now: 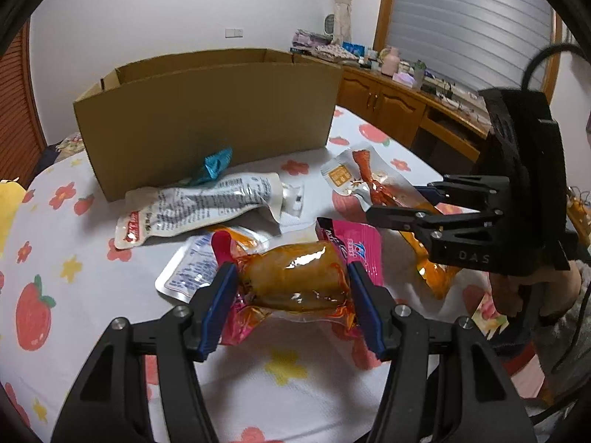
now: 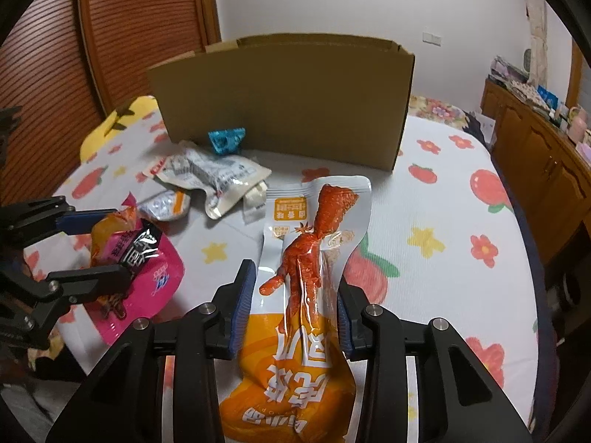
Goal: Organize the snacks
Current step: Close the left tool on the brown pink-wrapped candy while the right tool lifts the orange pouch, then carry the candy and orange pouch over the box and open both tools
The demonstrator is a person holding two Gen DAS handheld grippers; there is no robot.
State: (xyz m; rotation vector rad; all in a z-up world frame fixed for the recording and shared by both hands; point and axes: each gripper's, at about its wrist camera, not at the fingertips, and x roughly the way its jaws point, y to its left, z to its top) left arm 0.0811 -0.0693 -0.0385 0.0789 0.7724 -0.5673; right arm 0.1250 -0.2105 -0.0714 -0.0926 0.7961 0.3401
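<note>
Two snack packets are clamped at once, one in each gripper. The left gripper (image 1: 291,295) has its blue pads pressed on both sides of a pink-and-orange packet (image 1: 295,277) with a clear window over a brown piece of food; the packet sits just above the flowered bedsheet (image 1: 55,258). The right gripper (image 2: 295,310) is closed on an orange-and-white chicken-foot packet (image 2: 306,277), its pads bearing on the packet's narrow middle, with the white top end pointing toward the cardboard box (image 2: 288,103) and the orange end hanging back toward the camera. Between the two held packets and the box lie a crumpled white packet with printed text (image 1: 195,206), a small silver-and-orange pouch (image 2: 166,205) and, right against the box wall, a small teal wrapper (image 1: 216,164). The box stands upright on the sheet, its top open. A wooden cabinet (image 1: 388,103) with clutter on top runs along the wall beyond the bed.
</note>
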